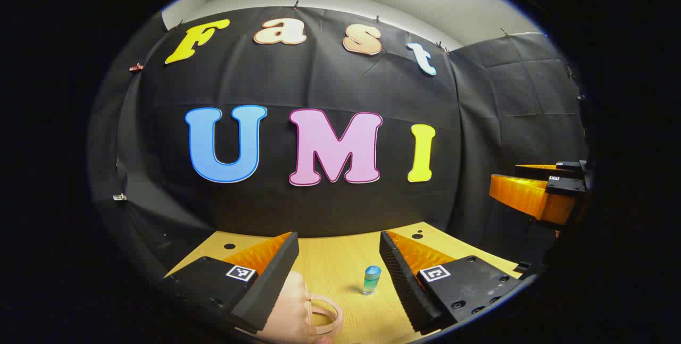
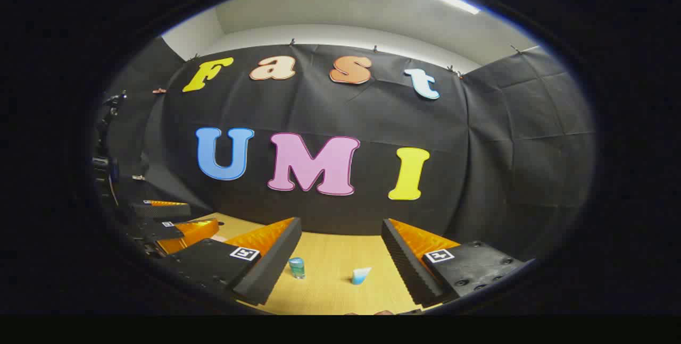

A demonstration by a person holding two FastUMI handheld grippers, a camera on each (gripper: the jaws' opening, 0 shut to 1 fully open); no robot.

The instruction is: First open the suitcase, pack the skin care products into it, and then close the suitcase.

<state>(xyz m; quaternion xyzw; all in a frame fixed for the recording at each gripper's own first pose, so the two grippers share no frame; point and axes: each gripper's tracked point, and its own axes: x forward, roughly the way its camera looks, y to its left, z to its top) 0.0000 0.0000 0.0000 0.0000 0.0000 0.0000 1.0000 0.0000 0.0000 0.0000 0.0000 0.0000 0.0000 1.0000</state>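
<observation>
Black cloth walls close the booth behind a pale wooden tabletop (image 1: 340, 264), and both grippers hang above it with nothing taken up.

The left gripper (image 1: 339, 275) has its jaws spread wide and empty. Just ahead of it, between the fingers and nearer the right one, stands a small blue-green bottle (image 1: 372, 280). Low beside its left finger sits a pink, rounded object with a ring-shaped handle (image 1: 314, 312), possibly the suitcase, though I cannot tell whether it is open.

The right gripper (image 2: 340, 259) is also spread wide and empty. The same bottle (image 2: 297, 267) stands close by its left finger, and a small blue-and-white tube (image 2: 360, 275) stands between the fingers, apart from the bottle. Far to its left, the other gripper's orange fingers are visible.

As I judge it, the task is at its very start: 2 skin care items sit unpacked on the tabletop, and opening, packing and closing all appear left to do.
</observation>
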